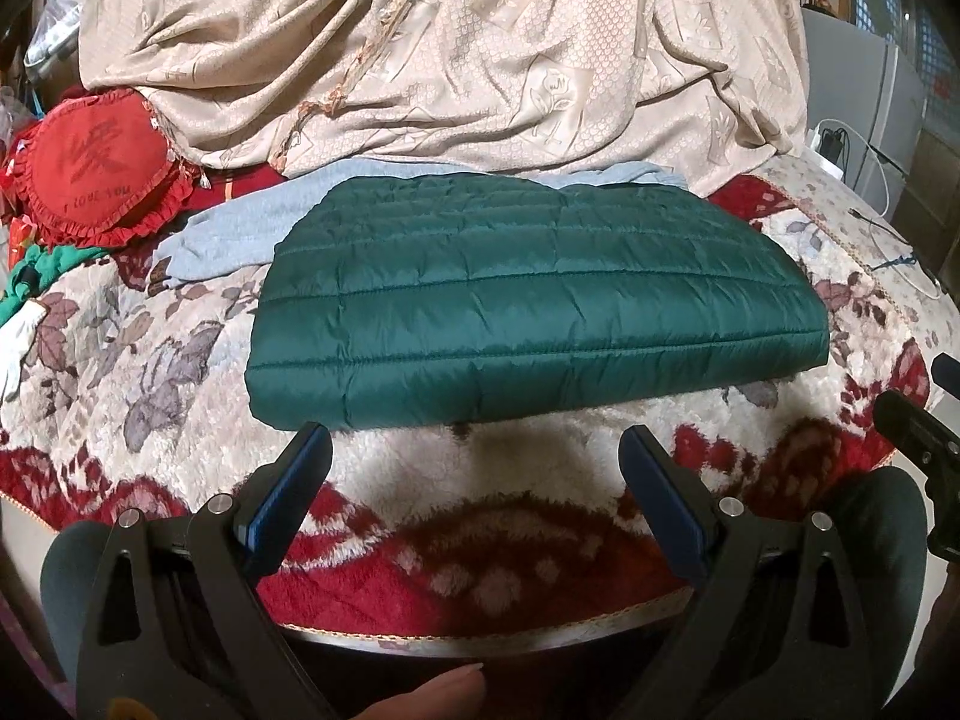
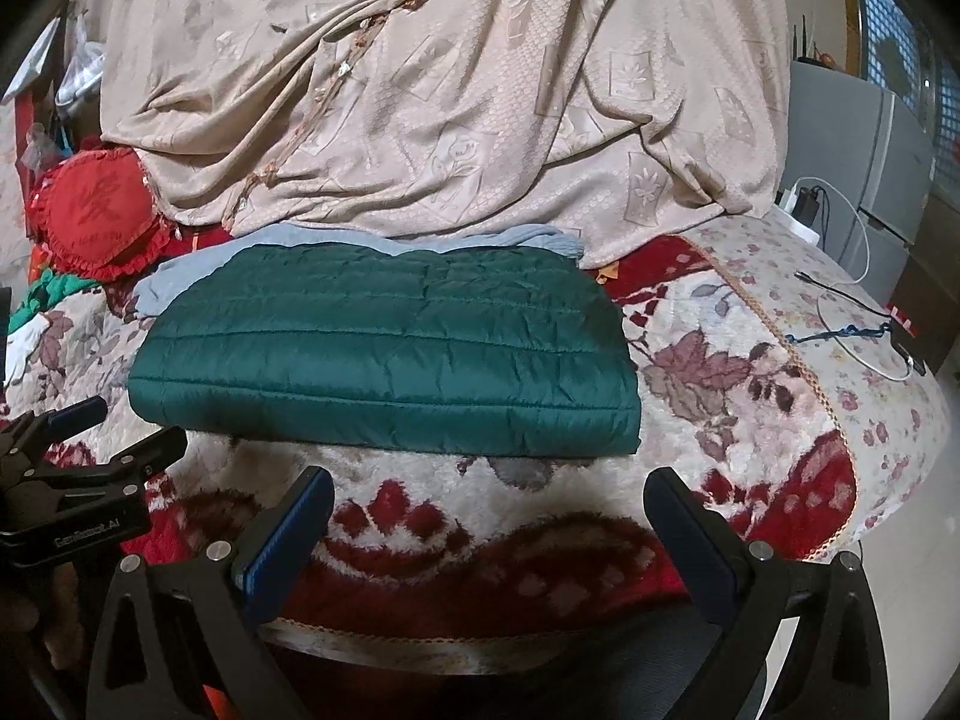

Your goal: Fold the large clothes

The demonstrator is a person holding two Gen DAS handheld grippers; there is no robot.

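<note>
The bed's plush red-and-cream floral blanket [image 1: 150, 384] carries everything, and the dark green quilted puffer garment [image 1: 528, 312] is my landmark: it lies folded into a flat rectangle in the middle of the bed. Behind it a beige patterned drape [image 1: 456, 60] hangs in heavy folds. A pale blue-grey knit garment [image 1: 234, 234] sits partly under the green garment's far edge and spreads out to its left. Further left of the green garment leans a round red frilled cushion [image 1: 99, 171].

In front of the green garment's near edge, both tools hang apart from it. The left tool [image 1: 474, 462] is spread wide and empty, and so is the right tool [image 2: 489, 504].

The slick, puffy shell looks likely to spring open or slide on the deep pile if one corner is lifted alone. A tool reaching too far back could snag the knit garment beneath and drag both.

The cushion reads "I LOVE YOU" under a large character I cannot make out. In the right wrist view, the left tool's body seems to read "GenRobot.AI".
</note>
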